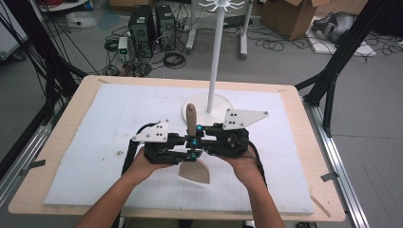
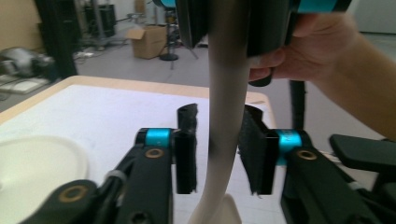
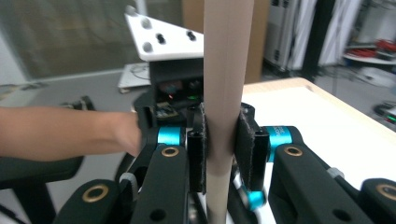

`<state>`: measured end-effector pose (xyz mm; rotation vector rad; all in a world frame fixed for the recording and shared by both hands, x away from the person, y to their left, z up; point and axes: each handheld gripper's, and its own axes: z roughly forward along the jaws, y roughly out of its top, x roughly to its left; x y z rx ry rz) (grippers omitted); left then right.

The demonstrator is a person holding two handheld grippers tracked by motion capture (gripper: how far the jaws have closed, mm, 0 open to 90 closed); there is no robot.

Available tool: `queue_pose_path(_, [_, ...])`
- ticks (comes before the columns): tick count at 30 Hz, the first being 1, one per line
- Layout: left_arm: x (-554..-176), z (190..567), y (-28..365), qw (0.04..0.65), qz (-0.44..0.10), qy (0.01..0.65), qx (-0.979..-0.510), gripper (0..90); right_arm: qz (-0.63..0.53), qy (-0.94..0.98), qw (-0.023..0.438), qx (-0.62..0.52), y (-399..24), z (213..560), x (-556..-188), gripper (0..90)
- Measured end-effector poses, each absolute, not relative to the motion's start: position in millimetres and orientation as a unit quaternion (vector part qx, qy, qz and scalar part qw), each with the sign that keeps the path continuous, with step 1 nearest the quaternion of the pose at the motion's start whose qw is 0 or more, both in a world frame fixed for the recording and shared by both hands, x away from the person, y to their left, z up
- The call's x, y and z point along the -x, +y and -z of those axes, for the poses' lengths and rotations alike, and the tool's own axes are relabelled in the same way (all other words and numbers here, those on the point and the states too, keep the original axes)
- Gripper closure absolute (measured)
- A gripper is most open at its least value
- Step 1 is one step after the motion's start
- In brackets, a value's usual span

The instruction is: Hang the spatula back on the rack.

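Spatula (image 1: 191,118) at the centre of the white mat (image 1: 95,142), between the person's two hands and flanked by both tongs. Its long axis runs away from the person: the rounded end of the handle points toward the white stand (image 1: 216,57), and the broad blade (image 1: 196,172) lies nearest the person. Whether the blade rests on the mat or hangs just above it cannot be told.

The right gripper (image 1: 196,135) crosses the handle from the right, on the far part. In the right gripper view both of its padded jaws press flat against the handle (image 3: 226,70), pinching it.

The left gripper (image 1: 191,151) crosses from the left, closer to the blade. In the left gripper view its jaws bracket the handle (image 2: 229,93): one pad meets it, while a sliver of space shows at the other, so this pair is judged slightly spread rather than clamped.

The stand's round base (image 1: 223,102) lies just beyond the handle tip and to its right, making the right hand the nearer one for any move toward it.

Materials: the handle is a smooth, tan, round stick; the blade is cream, flat and flared; the jaw pads are black and fuzzy; the mat is matt white on a pale wooden table (image 1: 71,95).
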<state>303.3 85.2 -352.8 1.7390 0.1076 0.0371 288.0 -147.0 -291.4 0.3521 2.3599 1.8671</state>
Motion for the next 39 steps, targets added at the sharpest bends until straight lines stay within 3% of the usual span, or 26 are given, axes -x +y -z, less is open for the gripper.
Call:
queue_pose_path(1, [-303.0, 352.8, 85.8, 0.647, -0.016, 0.042, -0.761, 77.5, -0.619, 0.776, 0.051, -0.107, -147.7, 291.1, -288.6, 76.1])
queue_pose_path(6, [-302.3, 351.4, 84.5, 0.644, -0.016, 0.059, -0.763, 78.4, -0.632, 0.766, 0.051, -0.105, -152.3, 292.6, -289.6, 73.6])
queue_pose_path(7, [-303.7, 351.8, 84.2, 0.641, -0.014, 0.067, -0.765, 78.5, -0.633, 0.763, 0.065, -0.114, -152.9, 293.5, -288.6, 63.9])
queue_pose_path(8, [-304.7, 352.4, 83.6, 0.638, -0.012, 0.081, -0.766, 78.5, -0.636, 0.756, 0.084, -0.131, -153.8, 294.2, -287.4, 48.3])
queue_pose_path(9, [-305.7, 352.9, 83.3, 0.637, -0.014, 0.089, -0.765, 78.5, -0.640, 0.745, 0.100, -0.156, -156.4, 294.6, -287.7, 41.1])
queue_pose_path(14, [-311.8, 351.7, 86.7, 0.636, -0.020, 0.108, -0.764, 78.5, -0.646, 0.720, 0.155, -0.198, -174.8, 297.8, -279.3, 28.2])
queue_pose_path(17, [-317.4, 346.1, 88.5, 0.627, -0.032, 0.109, -0.770, 78.6, -0.655, 0.702, 0.181, -0.211, -192.7, 300.6, -273.0, 26.1])
queue_pose_path(24, [-338.3, 330.7, 97.6, 0.631, -0.037, 0.138, -0.762, 78.7, -0.588, 0.700, 0.292, -0.281, -233.8, 315.0, -266.0, 21.7])
queue_pose_path(39, [-377.2, 287.5, 94.5, 0.638, -0.016, 0.138, -0.758, 78.7, -0.542, 0.713, 0.306, -0.325, -258.0, 346.8, -270.1, 21.7])
